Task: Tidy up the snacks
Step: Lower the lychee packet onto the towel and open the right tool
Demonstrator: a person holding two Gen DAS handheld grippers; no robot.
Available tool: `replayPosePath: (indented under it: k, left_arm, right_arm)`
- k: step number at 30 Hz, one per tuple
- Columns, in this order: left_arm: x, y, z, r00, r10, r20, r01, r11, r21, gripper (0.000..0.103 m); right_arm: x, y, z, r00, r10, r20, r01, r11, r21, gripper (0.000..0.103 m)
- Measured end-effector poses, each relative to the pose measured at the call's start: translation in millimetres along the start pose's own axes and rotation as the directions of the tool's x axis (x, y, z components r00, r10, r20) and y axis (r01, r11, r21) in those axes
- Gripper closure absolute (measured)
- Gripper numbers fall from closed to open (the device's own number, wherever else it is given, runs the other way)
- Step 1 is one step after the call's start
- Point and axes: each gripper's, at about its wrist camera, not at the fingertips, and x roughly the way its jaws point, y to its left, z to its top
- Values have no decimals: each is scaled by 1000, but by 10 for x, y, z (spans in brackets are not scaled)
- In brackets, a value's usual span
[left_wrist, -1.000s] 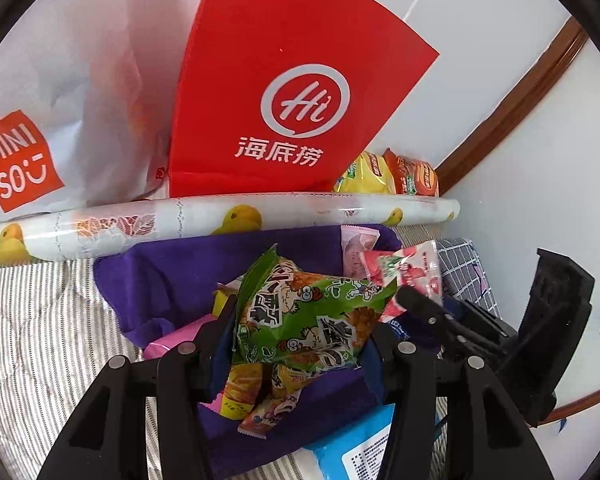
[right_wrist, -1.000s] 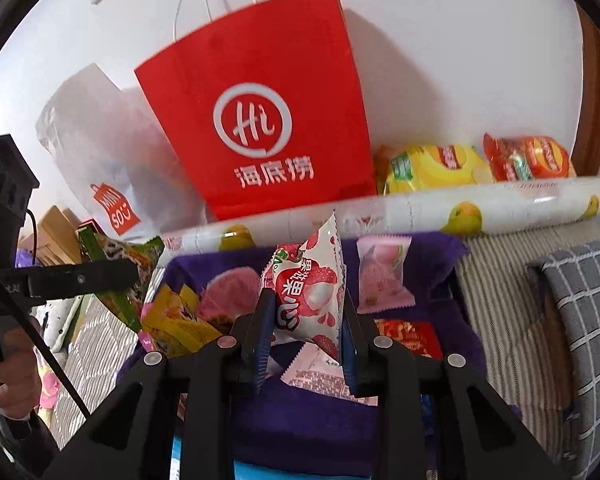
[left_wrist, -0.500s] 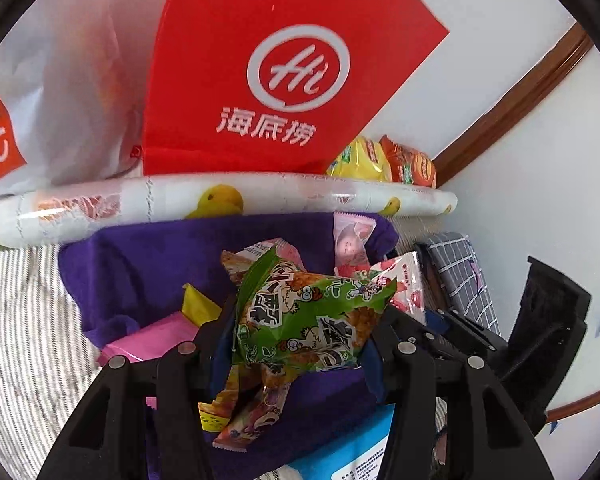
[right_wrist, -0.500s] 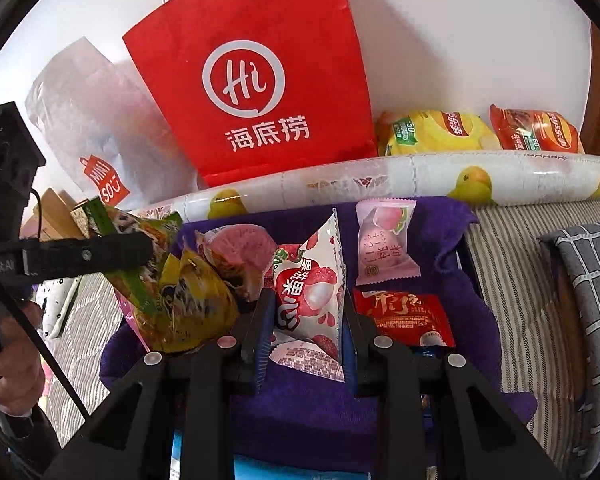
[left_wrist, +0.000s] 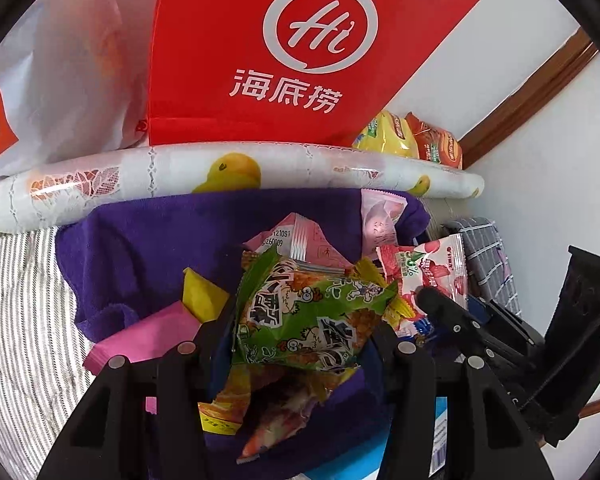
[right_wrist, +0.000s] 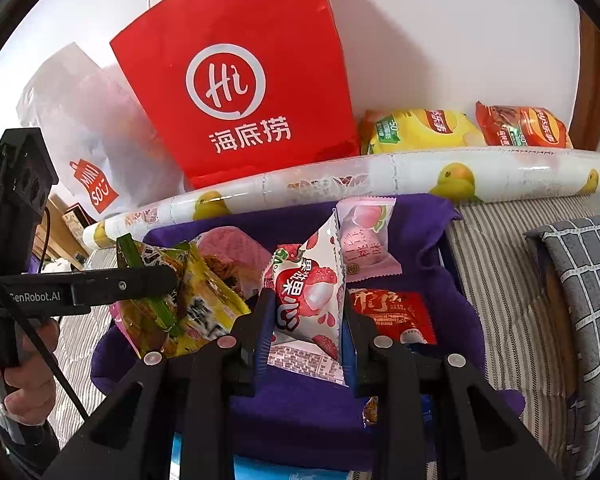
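Observation:
My left gripper (left_wrist: 304, 320) is shut on a green cartoon snack packet (left_wrist: 312, 320), held above a purple cloth (left_wrist: 140, 240); it also shows in the right wrist view (right_wrist: 168, 284). My right gripper (right_wrist: 306, 312) is shut on a white-and-red lychee jelly packet (right_wrist: 312, 292), also seen in the left wrist view (left_wrist: 432, 276). On the cloth lie a pink peach packet (right_wrist: 364, 240), a red sachet (right_wrist: 392, 312), a pink packet (left_wrist: 296, 240) and yellow and pink wrappers (left_wrist: 160, 328).
A red paper bag (right_wrist: 236, 80) and a white plastic bag (right_wrist: 80, 128) stand against the back wall. A duck-print roll (right_wrist: 380, 176) lies in front of them. Yellow (right_wrist: 416, 132) and orange (right_wrist: 520, 124) chip bags sit behind it. A grey checked cushion (right_wrist: 580, 280) lies right.
Both grippers, still holding their packets, have moved closer to the cloth and the red bag. The two grippers have come closer together over the cloth.

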Motion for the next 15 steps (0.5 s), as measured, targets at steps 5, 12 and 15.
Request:
replayPosePath:
  k: [5,12,15]
  left_arm:
    - [2,-20,-14,1000,20,5,-20,1000,12,52]
    - [7,-28,-15,999,36,8,-36,999,24,52]
    - [23,-53,-17,999,50,12,-50,998,36,52]
  right_arm:
    - [35,-15,-12,1000,-12,-8,12,1000,2,73]
    - [-7,-69,-1,999,-41,10,41,999,7,73]
    - [39,-86,-12,999,-38,-8,38,999,9,73]
